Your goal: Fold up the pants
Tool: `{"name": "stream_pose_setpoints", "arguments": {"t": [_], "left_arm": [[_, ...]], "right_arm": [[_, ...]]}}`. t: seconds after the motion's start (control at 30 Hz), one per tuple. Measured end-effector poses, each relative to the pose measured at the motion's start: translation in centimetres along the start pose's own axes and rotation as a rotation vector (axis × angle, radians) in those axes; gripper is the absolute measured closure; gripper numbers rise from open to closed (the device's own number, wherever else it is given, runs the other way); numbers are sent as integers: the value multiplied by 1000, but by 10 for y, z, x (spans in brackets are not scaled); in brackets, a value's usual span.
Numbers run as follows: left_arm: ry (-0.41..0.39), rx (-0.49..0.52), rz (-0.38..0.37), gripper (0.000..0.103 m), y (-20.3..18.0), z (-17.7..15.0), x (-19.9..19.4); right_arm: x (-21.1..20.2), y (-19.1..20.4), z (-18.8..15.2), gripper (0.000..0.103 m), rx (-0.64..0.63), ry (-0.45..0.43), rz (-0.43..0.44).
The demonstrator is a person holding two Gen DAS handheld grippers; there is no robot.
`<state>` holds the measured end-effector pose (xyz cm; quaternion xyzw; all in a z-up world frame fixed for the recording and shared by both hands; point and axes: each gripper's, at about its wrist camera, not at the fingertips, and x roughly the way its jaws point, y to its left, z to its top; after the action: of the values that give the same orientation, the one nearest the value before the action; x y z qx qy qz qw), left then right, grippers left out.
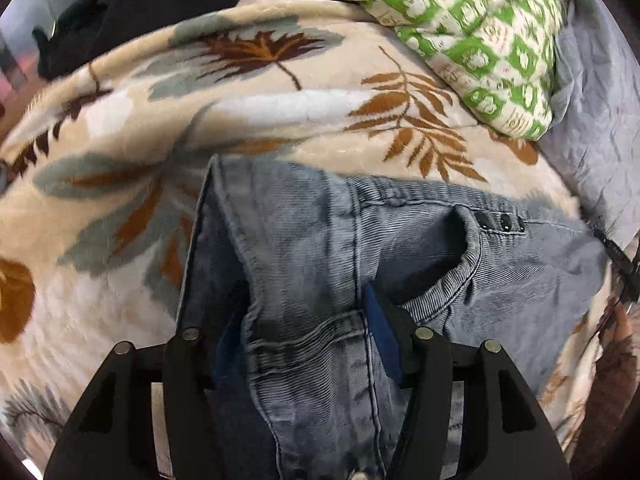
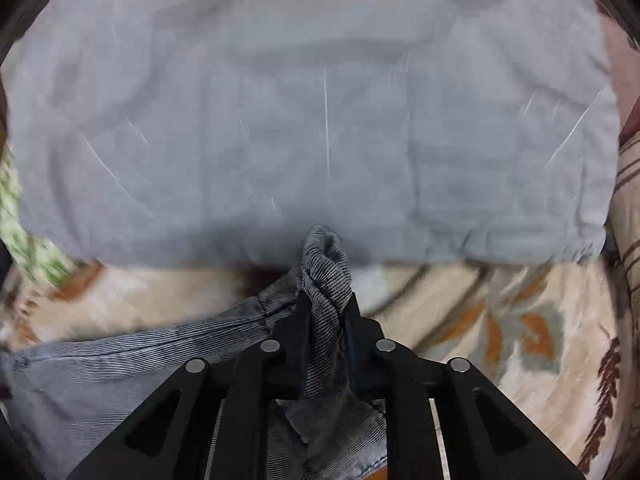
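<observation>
Grey-blue corduroy pants point(image 1: 500, 272) lie on a beige leaf-patterned blanket point(image 1: 280, 92). In the left wrist view my left gripper point(image 1: 306, 312) is shut on a bunched fold of the pants near a seam, next to the pocket opening and three dark buttons point(image 1: 502, 222). In the right wrist view my right gripper point(image 2: 326, 304) is shut on a twisted end of the pants point(image 2: 324, 268), which stretch away to the lower left over the blanket point(image 2: 500, 320).
A green-and-white patterned pillow point(image 1: 460, 28) lies at the far right of the bed. A pale blue-grey sheet point(image 2: 320, 120) covers the area beyond the blanket. Dark fabric point(image 1: 132, 4) lies at the far left.
</observation>
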<state>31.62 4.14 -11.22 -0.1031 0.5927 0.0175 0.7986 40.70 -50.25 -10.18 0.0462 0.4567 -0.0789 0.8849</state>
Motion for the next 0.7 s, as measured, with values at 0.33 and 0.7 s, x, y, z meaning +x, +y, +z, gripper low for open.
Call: {"name": "stream_pose_setpoints", "arguments": {"t": [0.33, 0.7], "left_arm": [[-84, -256, -104, 48, 77, 11, -63], [41, -186, -137, 43, 41, 20, -25]], "right_arm": [[-69, -65, -29, 36, 277, -109, 192], [-40, -52, -12, 31, 171, -37, 199]]}}
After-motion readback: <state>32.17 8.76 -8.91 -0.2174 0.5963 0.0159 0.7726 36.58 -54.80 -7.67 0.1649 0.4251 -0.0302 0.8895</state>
